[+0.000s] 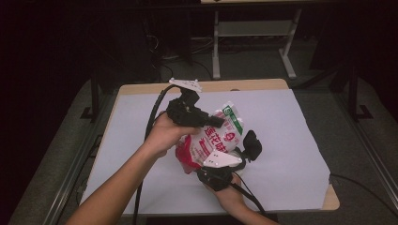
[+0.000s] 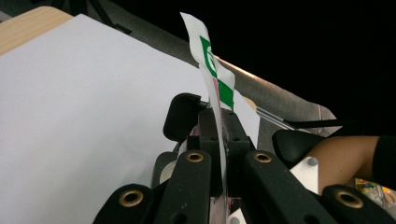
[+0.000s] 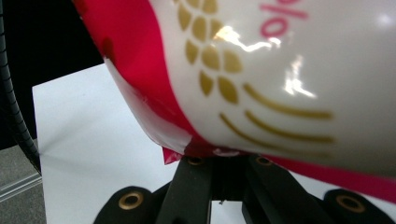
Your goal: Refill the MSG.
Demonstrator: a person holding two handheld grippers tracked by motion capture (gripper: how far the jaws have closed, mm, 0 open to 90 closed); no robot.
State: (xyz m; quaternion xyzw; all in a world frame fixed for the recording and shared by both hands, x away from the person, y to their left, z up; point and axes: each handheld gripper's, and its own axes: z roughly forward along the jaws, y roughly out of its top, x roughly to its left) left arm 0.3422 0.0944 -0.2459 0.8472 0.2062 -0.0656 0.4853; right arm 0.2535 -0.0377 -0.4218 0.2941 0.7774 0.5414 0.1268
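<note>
1. Food packet [image 1: 213, 138]: being held above the white tabletop [image 1: 281, 140], between both tools.
2. Left tool [image 2: 219, 140]: clamping its top edge.
3. Right tool [image 3: 224, 161]: pinching its red bottom seam.
4. Step, judged: tearing open; next calls for pulling apart.

Hidden and cut-off parts of the held food bag

In the high view the left gripper [image 1: 206, 119] covered the upper left of the food bag [image 1: 217, 136], and the printed characters were too small to read. In the right gripper view the bag [image 3: 280, 70] ran off the top and right edges, blurred, hiding the right gripper's [image 3: 224, 161] jaw tips. In the left gripper view the bag's edge [image 2: 215, 79] hid the seam between the jaws, and the tabletop [image 2: 70, 107] was cut by the left edge.
</note>
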